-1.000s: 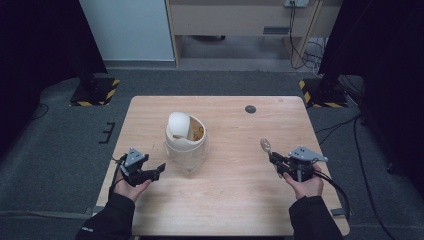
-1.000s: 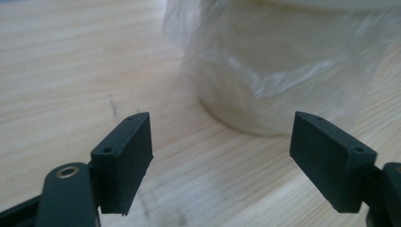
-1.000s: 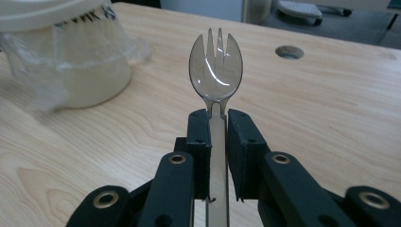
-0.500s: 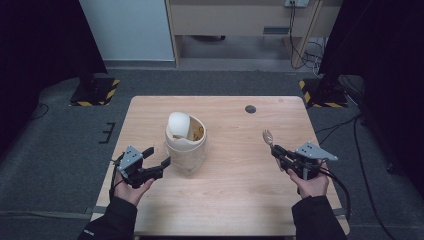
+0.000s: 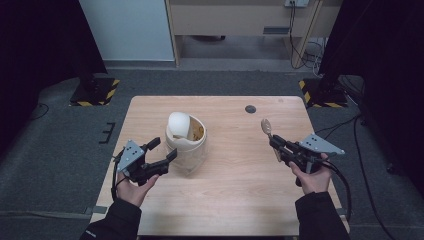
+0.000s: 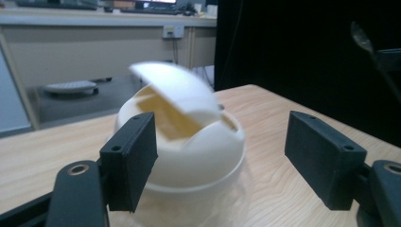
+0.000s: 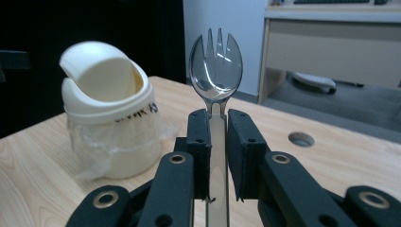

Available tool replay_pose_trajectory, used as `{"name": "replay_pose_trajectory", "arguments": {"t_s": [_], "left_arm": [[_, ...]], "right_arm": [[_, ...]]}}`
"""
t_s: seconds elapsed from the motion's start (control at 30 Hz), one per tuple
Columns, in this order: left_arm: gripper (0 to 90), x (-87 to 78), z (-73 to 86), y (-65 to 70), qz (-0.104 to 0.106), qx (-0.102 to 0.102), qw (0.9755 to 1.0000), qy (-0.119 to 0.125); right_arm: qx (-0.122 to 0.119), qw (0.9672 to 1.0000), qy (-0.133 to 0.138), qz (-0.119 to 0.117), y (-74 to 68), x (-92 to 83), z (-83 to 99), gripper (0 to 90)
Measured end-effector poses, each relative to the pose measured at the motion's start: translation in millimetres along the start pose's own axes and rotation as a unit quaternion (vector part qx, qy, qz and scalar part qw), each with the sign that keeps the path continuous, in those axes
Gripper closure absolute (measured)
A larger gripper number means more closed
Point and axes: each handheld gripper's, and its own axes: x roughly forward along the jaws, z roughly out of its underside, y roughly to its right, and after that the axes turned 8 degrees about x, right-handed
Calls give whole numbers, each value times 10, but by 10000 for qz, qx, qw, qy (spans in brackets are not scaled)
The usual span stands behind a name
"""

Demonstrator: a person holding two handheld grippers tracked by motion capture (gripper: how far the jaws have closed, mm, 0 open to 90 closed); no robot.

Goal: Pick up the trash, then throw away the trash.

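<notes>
Right gripper (image 5: 276, 143) is clamped tight on the clear spork (image 7: 216, 71), and both have come up off the wooden table (image 5: 240, 200) since a moment ago. Spork now hangs in the air, well to the side of the little cream bin (image 5: 186, 137) with the swing lid, so I think it goes in there next. Left gripper (image 5: 162, 151) has risen too; its jaws have just been closing a bit but stand apart with nothing pinched, right next to the bin.

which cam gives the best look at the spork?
Right gripper view: the clear spork stands upright, large and sharp, its handle clamped between the right gripper jaws. The high view shows it small; the left gripper view catches a dark blur of it at top right.
</notes>
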Motion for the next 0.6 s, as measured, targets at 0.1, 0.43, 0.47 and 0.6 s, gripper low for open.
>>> {"name": "replay_pose_trajectory", "arguments": {"t_s": [0.1,0.43,0.47,0.6], "left_arm": [[257,-3,-92,47,108,-25,9998,158],[286,74,-395,148,368,-152,9977,554],[286,87,-423,159,383,-153,9976,564],[301,171,-528,210,488,-151,9967,633]], "right_arm": [[-36,9999,109,-93,-56,-1,-66,799],[-176,9986,358,-335,-197,70,-244,799],[-176,9986,358,-335,-197,70,-244,799],[-199,9982,403,-402,-222,96,-265,799]]}}
